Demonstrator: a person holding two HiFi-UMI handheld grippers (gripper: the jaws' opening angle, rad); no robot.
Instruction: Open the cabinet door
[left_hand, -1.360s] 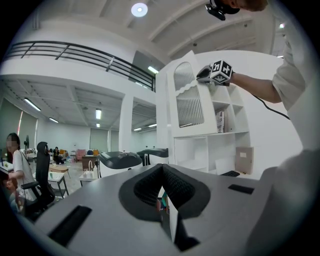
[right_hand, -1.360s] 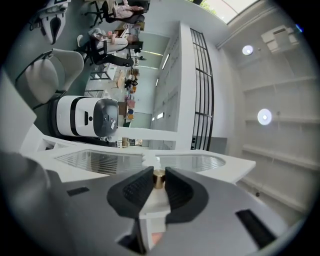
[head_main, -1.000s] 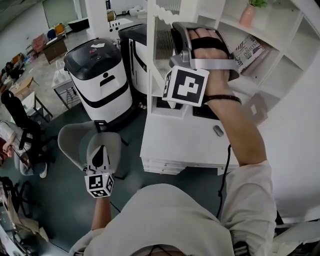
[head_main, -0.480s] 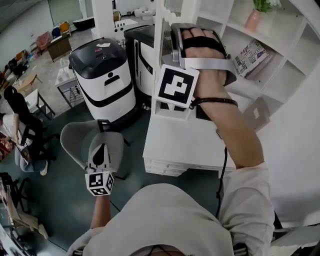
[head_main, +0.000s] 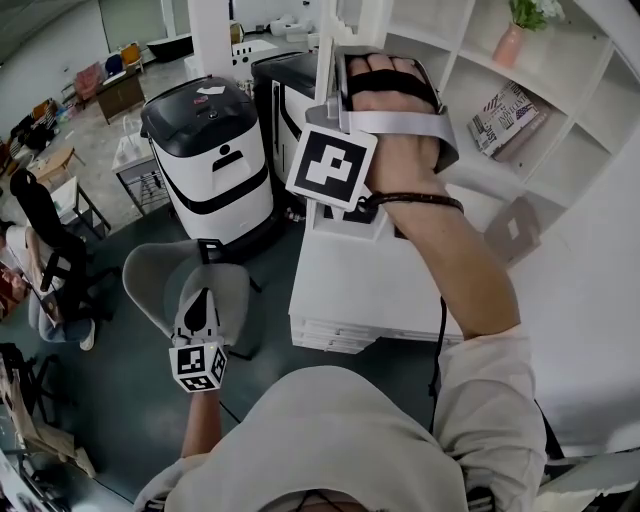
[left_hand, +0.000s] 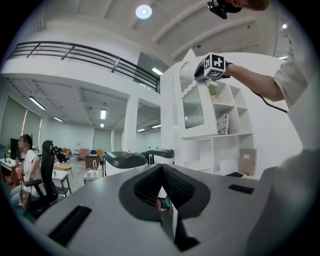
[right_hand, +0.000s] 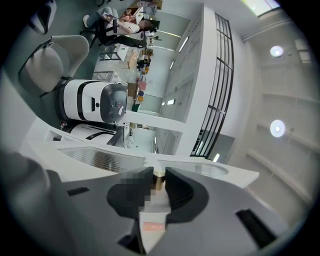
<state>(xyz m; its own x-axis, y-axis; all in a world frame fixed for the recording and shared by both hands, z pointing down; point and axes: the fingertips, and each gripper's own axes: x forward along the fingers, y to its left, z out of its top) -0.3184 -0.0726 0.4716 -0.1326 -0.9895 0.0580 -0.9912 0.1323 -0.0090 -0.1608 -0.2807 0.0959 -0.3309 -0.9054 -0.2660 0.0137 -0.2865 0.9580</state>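
We hold the right gripper (right_hand: 159, 172) with its jaws nearly closed on the small brass knob (right_hand: 159, 181) of the cabinet door (left_hand: 192, 107), an upright panel high on the shelf unit (left_hand: 220, 145). Our left gripper (left_hand: 162, 166) hangs well below, jaws together and empty, so the pull falls to the right hand.

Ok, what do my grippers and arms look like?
Both the left gripper and right gripper are grey shells with black ribbed pads, each carrying a white cube of black square markers. A black strap crosses the right hand, a black cable runs along that arm, and the sleeves are short and off-white.
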